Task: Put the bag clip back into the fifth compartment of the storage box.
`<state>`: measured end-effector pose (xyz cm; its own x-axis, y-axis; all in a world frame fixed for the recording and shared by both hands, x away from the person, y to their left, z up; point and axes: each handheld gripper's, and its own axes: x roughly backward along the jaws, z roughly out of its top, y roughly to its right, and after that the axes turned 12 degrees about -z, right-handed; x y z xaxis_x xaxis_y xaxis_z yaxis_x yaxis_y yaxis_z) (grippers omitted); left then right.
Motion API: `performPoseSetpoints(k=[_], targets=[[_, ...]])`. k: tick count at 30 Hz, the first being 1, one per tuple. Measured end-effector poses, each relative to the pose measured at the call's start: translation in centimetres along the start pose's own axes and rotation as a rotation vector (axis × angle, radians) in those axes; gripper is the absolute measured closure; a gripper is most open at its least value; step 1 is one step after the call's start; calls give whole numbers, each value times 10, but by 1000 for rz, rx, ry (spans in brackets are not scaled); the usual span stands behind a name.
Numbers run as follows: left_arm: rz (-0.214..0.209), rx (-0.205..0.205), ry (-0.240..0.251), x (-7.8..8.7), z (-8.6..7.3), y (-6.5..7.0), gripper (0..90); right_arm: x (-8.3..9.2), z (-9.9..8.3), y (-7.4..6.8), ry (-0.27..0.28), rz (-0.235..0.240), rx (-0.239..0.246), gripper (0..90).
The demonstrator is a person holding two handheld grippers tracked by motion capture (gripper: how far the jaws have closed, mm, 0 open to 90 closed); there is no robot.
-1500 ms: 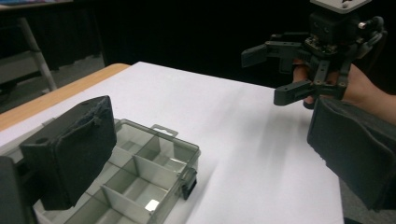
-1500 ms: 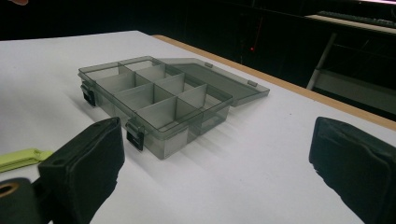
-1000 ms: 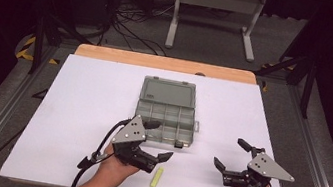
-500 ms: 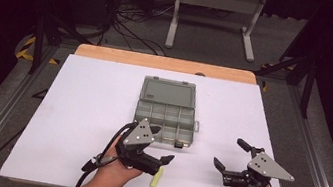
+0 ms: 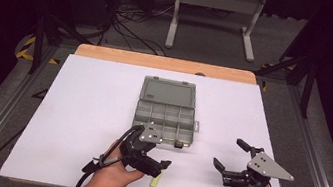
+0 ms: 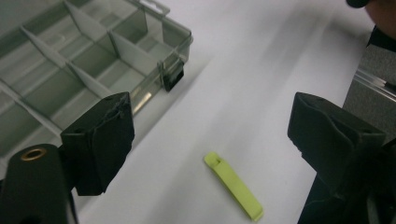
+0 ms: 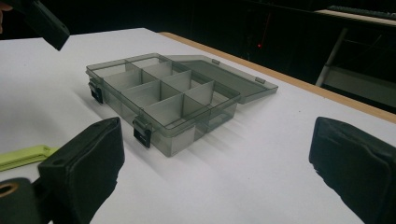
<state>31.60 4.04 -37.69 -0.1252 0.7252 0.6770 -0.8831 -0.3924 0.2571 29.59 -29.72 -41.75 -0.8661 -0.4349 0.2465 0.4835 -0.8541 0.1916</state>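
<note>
No readable writing. One green strip (image 6: 233, 192) lying between spread left tongs (image 6: 210, 140); one open box (image 7: 163, 100) ahead of spread, empty right tongs (image 7: 215, 163).

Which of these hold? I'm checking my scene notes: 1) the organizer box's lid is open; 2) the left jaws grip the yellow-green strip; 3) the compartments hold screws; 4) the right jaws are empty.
1) True: the organizer box lies with its lid folded back flat.
2) False: the yellow-green strip lies on the table between the left gripper's open jaws, untouched.
3) False: the compartments look empty.
4) True: the right gripper is open, holding nothing.
</note>
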Motion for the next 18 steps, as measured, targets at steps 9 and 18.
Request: performPoseSetpoints(k=[9,18], targets=[[-35,74,-136,-14,1,-2,134,-1,0,0,-2,9,-2,40],[-27,108,-249,-28,-1,-2,149,-1,0,0,-5,13,-1,40]])
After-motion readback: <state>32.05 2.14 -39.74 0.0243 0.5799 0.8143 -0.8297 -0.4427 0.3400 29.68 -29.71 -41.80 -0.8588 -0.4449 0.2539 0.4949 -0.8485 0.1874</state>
